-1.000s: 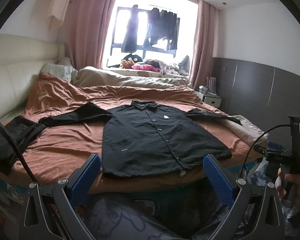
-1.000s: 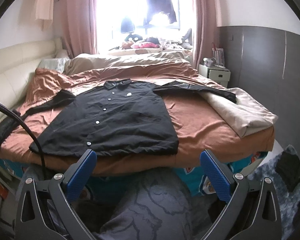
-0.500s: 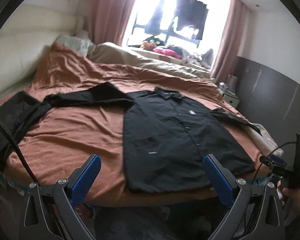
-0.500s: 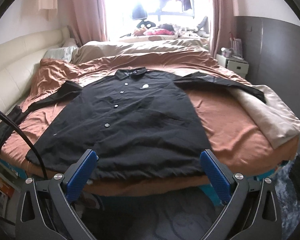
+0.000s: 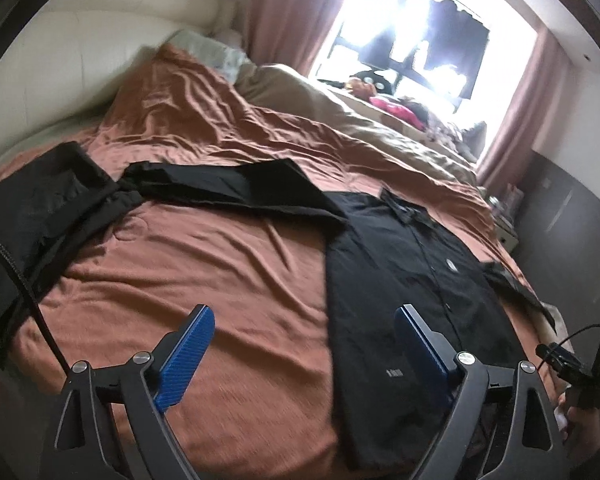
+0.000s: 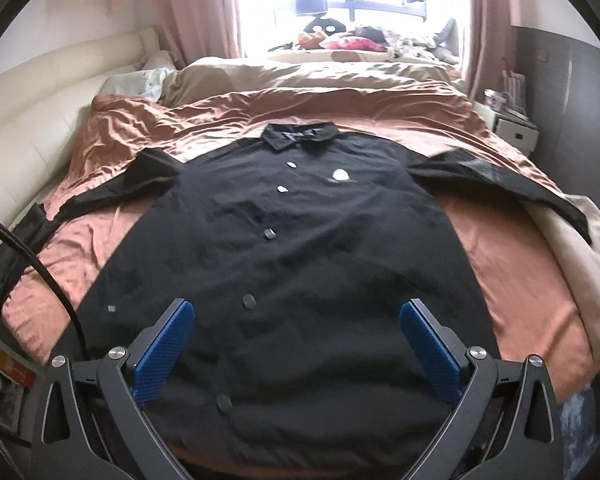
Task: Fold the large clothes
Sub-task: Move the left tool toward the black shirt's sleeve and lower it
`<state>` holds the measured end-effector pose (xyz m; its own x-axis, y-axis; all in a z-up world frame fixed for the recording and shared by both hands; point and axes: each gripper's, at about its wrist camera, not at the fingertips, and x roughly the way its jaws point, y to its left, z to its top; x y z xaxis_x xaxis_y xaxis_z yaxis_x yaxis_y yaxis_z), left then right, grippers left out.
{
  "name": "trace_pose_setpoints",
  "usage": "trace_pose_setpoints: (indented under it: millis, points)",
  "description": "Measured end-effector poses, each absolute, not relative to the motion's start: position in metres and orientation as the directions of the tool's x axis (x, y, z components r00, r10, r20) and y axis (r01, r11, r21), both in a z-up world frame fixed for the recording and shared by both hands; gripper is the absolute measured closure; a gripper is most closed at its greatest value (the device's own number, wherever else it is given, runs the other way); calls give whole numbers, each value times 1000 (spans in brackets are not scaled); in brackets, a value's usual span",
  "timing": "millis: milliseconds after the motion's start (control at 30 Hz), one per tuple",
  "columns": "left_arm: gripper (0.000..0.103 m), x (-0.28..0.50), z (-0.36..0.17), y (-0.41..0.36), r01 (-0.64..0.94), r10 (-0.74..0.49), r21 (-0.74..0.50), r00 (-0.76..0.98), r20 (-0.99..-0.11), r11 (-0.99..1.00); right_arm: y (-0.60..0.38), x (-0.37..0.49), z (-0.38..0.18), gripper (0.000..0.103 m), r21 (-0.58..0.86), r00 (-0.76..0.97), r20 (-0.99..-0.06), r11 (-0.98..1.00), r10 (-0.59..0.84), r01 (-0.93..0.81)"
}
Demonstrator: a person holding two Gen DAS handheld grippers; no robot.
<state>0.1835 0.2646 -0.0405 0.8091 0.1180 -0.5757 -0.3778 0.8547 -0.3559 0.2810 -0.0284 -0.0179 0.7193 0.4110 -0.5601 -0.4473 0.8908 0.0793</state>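
On the rust-brown bedspread (image 6: pixel 512 280) the black shirt (image 6: pixel 284 264) lies front up, buttoned, collar (image 6: pixel 300 136) toward the window, both sleeves spread sideways. Its hem runs along the near bed edge, directly below your right gripper (image 6: pixel 296 350).

Right gripper: jaws stand wide, nothing between the blue pads, hovering over the lower placket. Left gripper (image 5: pixel 300 354): also wide and empty, though its jaws have just been closing a little; it hangs over bare bedspread just beside the shirt's left side seam. The long left sleeve (image 5: pixel 236 184) runs away from it toward a second dark garment (image 5: pixel 40 216) heaped at the bed's left edge.

Judgement: nothing is folded yet; this is the approach to the first grasp.

Notes for doing it well:
- Pick the fold line first. A lengthwise fold along the left side, sleeve laid in over the chest, looks the natural start.
- Bring your left gripper down on the sleeve or shoulder seam, and pinch shirt cloth only; the bedspread is soft and wrinkled and may come up with it.
- Keep clear of the other dark garment, which touches or overlaps the sleeve end; I cannot tell which.
- Use your right gripper to pin the hem so the body does not slide off the edge.
- Lift low and lay flat.
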Motion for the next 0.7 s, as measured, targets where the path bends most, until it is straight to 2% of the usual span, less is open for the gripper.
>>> trace_pose_setpoints:
  millis: [133, 200, 333, 500, 633, 700]
  points:
    - [12, 203, -44, 298, -402, 119, -380, 802, -585, 833, -5, 307, -14, 0, 107, 708, -557, 883, 434, -457]
    - [16, 214, -46, 315, -411, 118, -391, 798, -592, 824, 9, 319, -13, 0, 116, 700, -554, 875, 450, -471]
    - [17, 232, -52, 345, -432, 122, -400, 788, -603, 808, 32, 336, -12, 1, 91, 711, -552, 879, 436, -468]
    - [22, 255, -63, 385, -469, 125, -420, 769, -627, 777, 58, 357, -15, 6, 100, 703, -558, 876, 442, -471]
    - [24, 279, -76, 418, -497, 124, -434, 752, -647, 751, 79, 374, -17, 22, 125, 674, -573, 863, 466, -490]
    - [32, 295, -86, 434, -511, 119, -431, 736, -667, 744, 86, 381, -18, 23, 134, 666, -574, 858, 475, -497]
